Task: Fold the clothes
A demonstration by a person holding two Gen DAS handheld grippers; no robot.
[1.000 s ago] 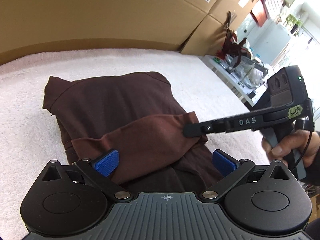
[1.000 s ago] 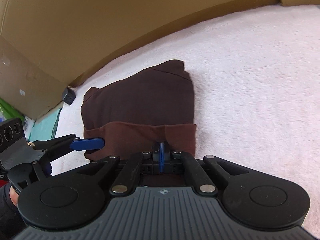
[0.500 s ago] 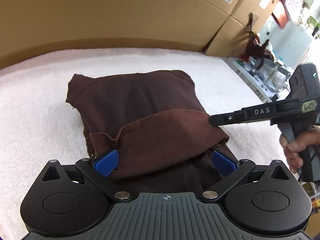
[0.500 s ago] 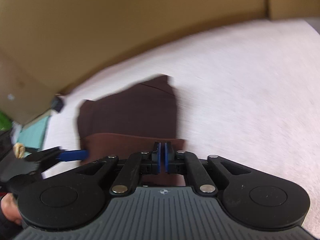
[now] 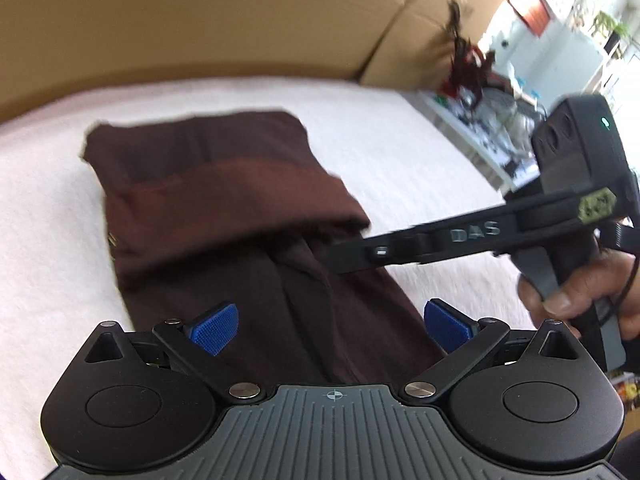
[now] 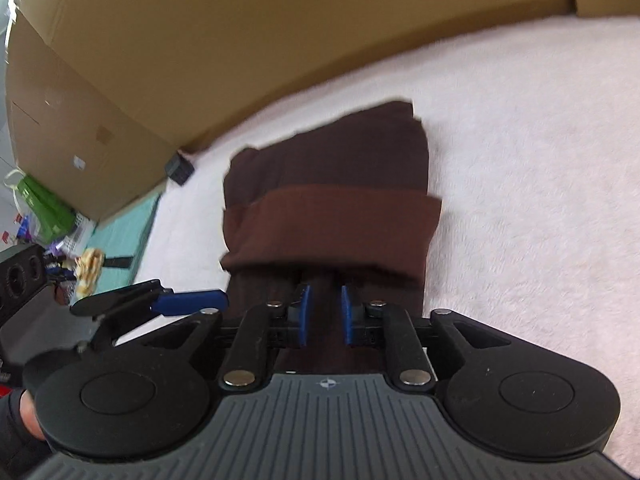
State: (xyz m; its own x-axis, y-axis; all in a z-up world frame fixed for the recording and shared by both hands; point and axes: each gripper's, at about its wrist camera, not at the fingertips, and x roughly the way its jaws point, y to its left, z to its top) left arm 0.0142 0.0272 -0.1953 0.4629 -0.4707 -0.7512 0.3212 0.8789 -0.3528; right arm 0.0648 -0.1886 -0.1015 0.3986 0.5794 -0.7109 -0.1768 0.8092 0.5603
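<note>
A dark brown garment (image 5: 224, 208) lies on the white fleece surface (image 5: 48, 240), with a lighter brown flap (image 6: 332, 224) folded across its middle. My left gripper (image 5: 331, 328) is open just short of the garment's near end, its blue pads (image 5: 214, 328) wide apart and clear of the cloth. My right gripper (image 6: 325, 314) hovers over the same near end. Its jaws are opening, and its narrow gap shows only the cloth lying below, with nothing pinched. In the left wrist view the right gripper (image 5: 340, 256) reaches in from the right, held by a hand (image 5: 568, 292).
Cardboard boxes (image 5: 200, 12) wall off the far side of the surface. A small black object (image 6: 179, 168) sits at the far left corner beside a teal mat (image 6: 124, 232). A cluttered shelf (image 5: 480, 104) stands to the right.
The right gripper's jaws have parted and let go of the flap's edge. Both grippers have drawn back towards the garment's near end, and the flap now lies flat across the garment.
</note>
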